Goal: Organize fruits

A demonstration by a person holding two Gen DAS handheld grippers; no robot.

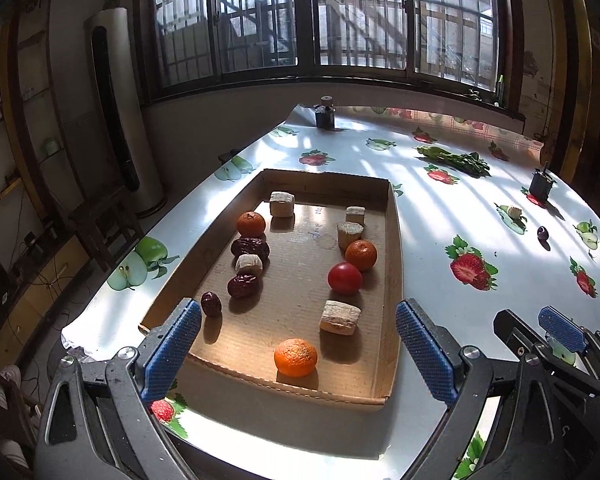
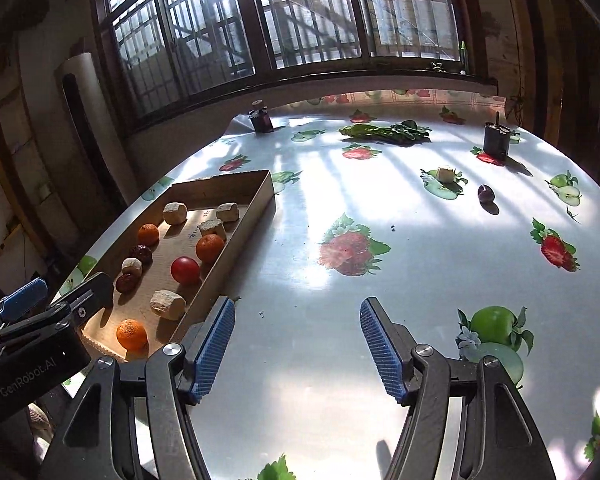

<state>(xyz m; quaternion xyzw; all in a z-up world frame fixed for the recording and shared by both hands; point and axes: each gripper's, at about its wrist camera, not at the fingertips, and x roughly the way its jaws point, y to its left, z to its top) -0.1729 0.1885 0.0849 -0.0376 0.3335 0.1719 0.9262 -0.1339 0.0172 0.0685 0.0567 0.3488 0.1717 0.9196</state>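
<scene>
A shallow cardboard tray (image 1: 396, 248) lies on the table and holds three oranges, the nearest one (image 1: 295, 357) at its front. A red tomato (image 1: 344, 278), three dark red dates (image 1: 242, 286) and several pale chunks (image 1: 340, 317) lie in it too. My left gripper (image 1: 296, 320) hovers open over the tray's near end, with nothing between its blue pads. My right gripper (image 2: 298, 308) stands open over bare tablecloth to the right of the tray (image 2: 236, 248), holding nothing. Out on the cloth lie a dark plum-like fruit (image 2: 486, 193) and a pale chunk (image 2: 444, 173).
The fruit-print tablecloth (image 2: 340, 360) covers the table. At the far side are a bunch of greens (image 2: 384, 131), a dark jar (image 2: 262, 118) and a small dark block with a post (image 2: 496, 140). The table edge runs along the left of the tray.
</scene>
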